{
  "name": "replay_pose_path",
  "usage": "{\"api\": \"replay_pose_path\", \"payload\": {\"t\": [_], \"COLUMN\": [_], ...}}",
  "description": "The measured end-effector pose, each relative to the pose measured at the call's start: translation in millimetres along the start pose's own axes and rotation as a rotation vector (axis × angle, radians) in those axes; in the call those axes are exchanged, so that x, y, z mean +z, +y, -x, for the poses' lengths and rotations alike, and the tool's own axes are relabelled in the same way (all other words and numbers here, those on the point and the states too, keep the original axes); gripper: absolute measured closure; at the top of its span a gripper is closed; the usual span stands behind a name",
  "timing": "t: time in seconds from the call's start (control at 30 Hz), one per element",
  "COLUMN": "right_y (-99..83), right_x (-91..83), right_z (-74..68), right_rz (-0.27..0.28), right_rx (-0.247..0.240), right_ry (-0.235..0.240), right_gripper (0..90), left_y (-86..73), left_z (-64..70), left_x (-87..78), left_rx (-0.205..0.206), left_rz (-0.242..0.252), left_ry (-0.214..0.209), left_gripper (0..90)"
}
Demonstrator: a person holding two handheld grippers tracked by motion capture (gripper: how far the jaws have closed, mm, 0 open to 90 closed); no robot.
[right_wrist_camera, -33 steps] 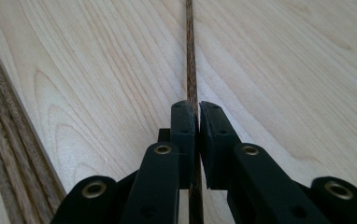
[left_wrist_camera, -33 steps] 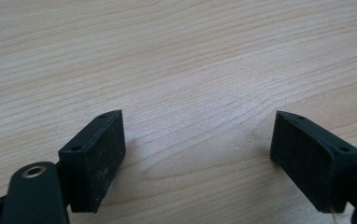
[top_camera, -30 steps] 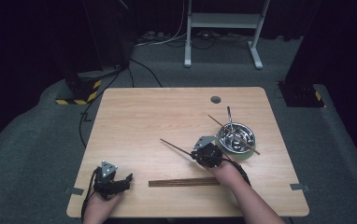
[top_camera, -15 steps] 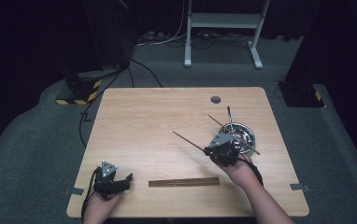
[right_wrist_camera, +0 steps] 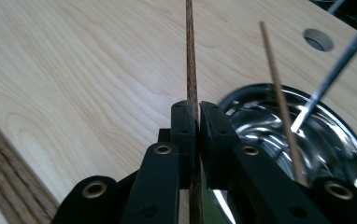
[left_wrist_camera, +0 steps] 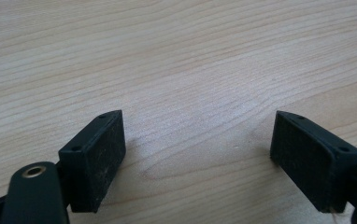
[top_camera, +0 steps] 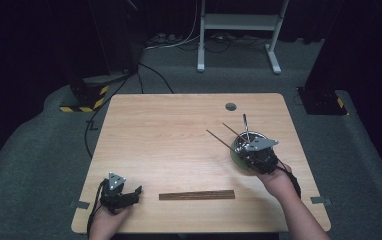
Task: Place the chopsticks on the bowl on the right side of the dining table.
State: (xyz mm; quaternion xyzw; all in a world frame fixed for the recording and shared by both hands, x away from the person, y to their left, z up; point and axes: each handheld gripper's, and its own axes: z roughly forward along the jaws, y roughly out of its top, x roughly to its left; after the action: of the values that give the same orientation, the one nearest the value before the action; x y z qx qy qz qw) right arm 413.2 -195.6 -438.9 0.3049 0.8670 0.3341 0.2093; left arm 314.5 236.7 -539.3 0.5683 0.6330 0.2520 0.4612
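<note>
- Gripping a thin dark wooden chopstick (right_wrist_camera: 189, 56), the right tool (top_camera: 259, 155) has its jaws pressed together on the stick, as the right gripper view shows.
- In the high view the right tool sits over the near-left rim of a round metal bowl (top_camera: 239, 144), which stands near the desk's right edge, about midway between its far and near edges.
- The held chopstick (top_camera: 218, 139) slants up and away from the tool toward the desk's far-left, its free end above bare wood.
- A second, lighter chopstick (top_camera: 231, 129) leans in the bowl, roughly parallel to the held one and just beside it; in the right gripper view it (right_wrist_camera: 279, 93) rises from inside the bowl (right_wrist_camera: 326, 130) to the right of the jaws.
- A metal utensil handle (top_camera: 246, 126) stands up out of the bowl, tilted slightly; what kind of utensil it is I cannot tell.
- The left tool (top_camera: 121, 195) rests at the desk's near-left corner, held in the person's left hand, well apart from the bowl.
- Its jaws stand wide apart with nothing between them; the left gripper view shows bare desk (left_wrist_camera: 176, 70) in the gap.
- A long dark wooden strip (top_camera: 197, 195) lies flat near the desk's near edge, parallel to it, between the two tools.
- A small round hole (top_camera: 231, 106) sits in the desk near its far edge, beyond the bowl.
</note>
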Motion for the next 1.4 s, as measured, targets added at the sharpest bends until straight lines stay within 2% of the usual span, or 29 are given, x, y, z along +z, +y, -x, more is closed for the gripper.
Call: {"api": "replay_pose_path", "payload": {"t": [0.13, 0.53, 0.73, 1.0, 1.3, 1.4], "right_y": [-6.9, -23.3, -24.3, -21.9, -20.8, -20.3], "right_x": [-2.1, 9.0, 12.5, 19.6, 22.6, 20.9], "right_z": [11.6, 31.9, 36.0, 38.4, 41.6, 41.2], "right_rz": [-0.007, -0.054, -0.055, -0.066, -0.073, -0.068], "right_rx": [0.036, 0.068, 0.072, 0.054, 0.062, 0.062], "right_ry": [-0.023, -0.065, -0.069, -0.081, -0.098, -0.095], "right_gripper": [84.1, 84.0, 84.0, 83.8, 83.3, 79.6], "left_y": [0.0, -0.2, -0.3, -0.2, -0.3, -0.3], "left_z": [0.2, 0.6, 0.5, 0.5, 0.5, 0.5], "left_x": [-0.2, -0.3, -0.3, -0.4, -0.2, -0.2], "left_rx": [0.000, -0.002, -0.002, -0.002, -0.003, -0.003], "left_rz": [-0.002, 0.001, 0.002, 0.000, 0.003, 0.003], "left_ry": [0.003, 0.004, 0.003, 0.005, 0.002, 0.001], "left_gripper": [18.0, 18.3, 18.3, 18.4, 18.4, 18.4]}}
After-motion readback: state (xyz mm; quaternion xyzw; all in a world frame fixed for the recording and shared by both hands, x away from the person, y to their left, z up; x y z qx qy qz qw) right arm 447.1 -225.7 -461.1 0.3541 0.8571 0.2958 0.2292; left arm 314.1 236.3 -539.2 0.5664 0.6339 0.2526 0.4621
